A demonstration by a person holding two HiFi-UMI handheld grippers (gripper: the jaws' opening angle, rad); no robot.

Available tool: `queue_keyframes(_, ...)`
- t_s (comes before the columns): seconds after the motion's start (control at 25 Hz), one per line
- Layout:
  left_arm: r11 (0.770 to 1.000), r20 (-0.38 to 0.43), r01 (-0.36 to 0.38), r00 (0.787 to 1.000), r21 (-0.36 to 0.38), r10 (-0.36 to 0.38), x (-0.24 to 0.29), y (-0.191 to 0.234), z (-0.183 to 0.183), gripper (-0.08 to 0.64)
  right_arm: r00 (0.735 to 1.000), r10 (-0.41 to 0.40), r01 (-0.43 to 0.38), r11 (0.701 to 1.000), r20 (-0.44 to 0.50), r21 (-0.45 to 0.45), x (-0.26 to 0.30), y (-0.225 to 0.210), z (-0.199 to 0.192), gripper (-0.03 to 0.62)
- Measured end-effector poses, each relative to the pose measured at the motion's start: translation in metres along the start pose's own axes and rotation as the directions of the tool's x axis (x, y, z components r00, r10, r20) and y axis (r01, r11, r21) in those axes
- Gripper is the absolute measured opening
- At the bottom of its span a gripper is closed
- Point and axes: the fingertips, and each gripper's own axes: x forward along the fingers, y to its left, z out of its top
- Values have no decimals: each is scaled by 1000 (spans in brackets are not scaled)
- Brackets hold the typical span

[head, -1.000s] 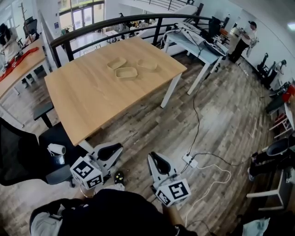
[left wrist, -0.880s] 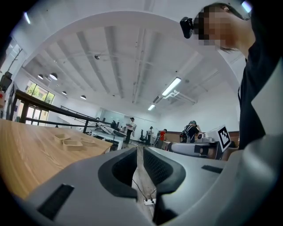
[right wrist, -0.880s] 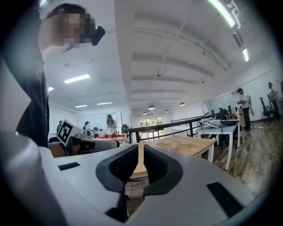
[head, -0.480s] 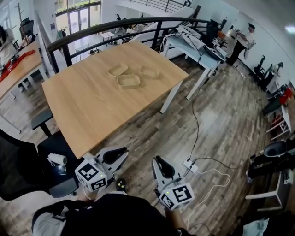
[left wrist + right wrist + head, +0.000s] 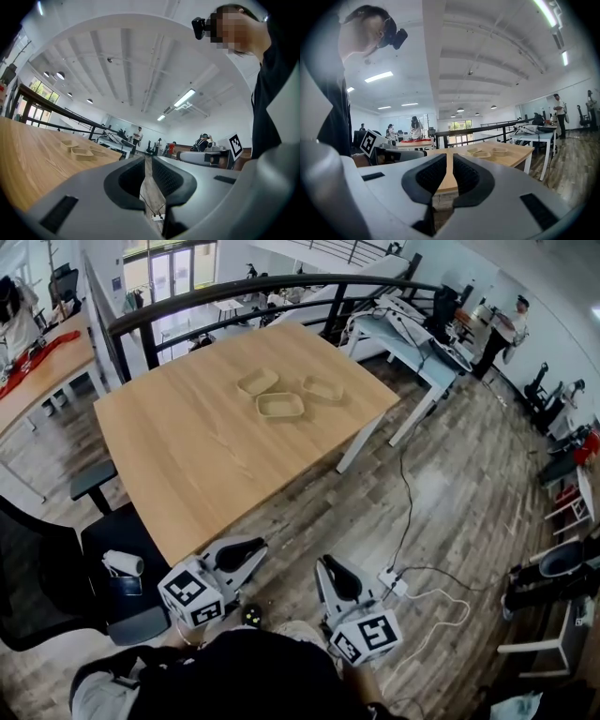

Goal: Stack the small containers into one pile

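Both of your grippers are empty at this moment. Your left gripper (image 5: pixel 249 547) has its jaws brought together with only a thin slit between the pads, and nothing stands in that slit. Your right gripper (image 5: pixel 327 564) is closed in the same way and also holds nothing. You carry both of them low and near to your body, above the wooden floor (image 5: pixel 450 484), and they point roughly level toward the bench (image 5: pixel 187 446). I judge this to be only a carrying posture, because nothing to grasp is within reach there. The small containers (image 5: pixel 482 154) lie on the far part of the bench, well apart from both grippers. The front container (image 5: pixel 281 406) is the nearest to you, and the left container (image 5: pixel 258 382) and the right container (image 5: pixel 323 389) lie just behind it. They are near to one another, but I cannot tell if their rims touch. All three have the open side up and none sits inside another, so the pile is not yet begun. They look shallow and alike, so probably they will nest easily. For the next move you will likely need to come closer along the bench and to open one gripper before it meets a rim. Please mind the black chair (image 5: pixel 42 568) at your left and the power strip (image 5: pixel 394 583) with its cables on the floor at your right.
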Motion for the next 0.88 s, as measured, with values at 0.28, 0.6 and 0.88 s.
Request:
queue_keyframes(0.28, 999, 23, -50, 998, -19, 51, -6, 22, -1, 41, 998, 53, -54, 998, -23, -15, 25, 3, 1, 32)
queue_keyframes(0.6, 988, 6, -150, 989, -26, 150, 0, 55, -10, 41, 993, 115, -115, 993, -36, 7, 55, -22, -10, 32)
queue_keyframes(0.88, 960, -1, -279, 960, -1, 279, 33, 94, 2, 41, 972, 234, -234, 972, 5, 29, 109, -71, 1, 32)
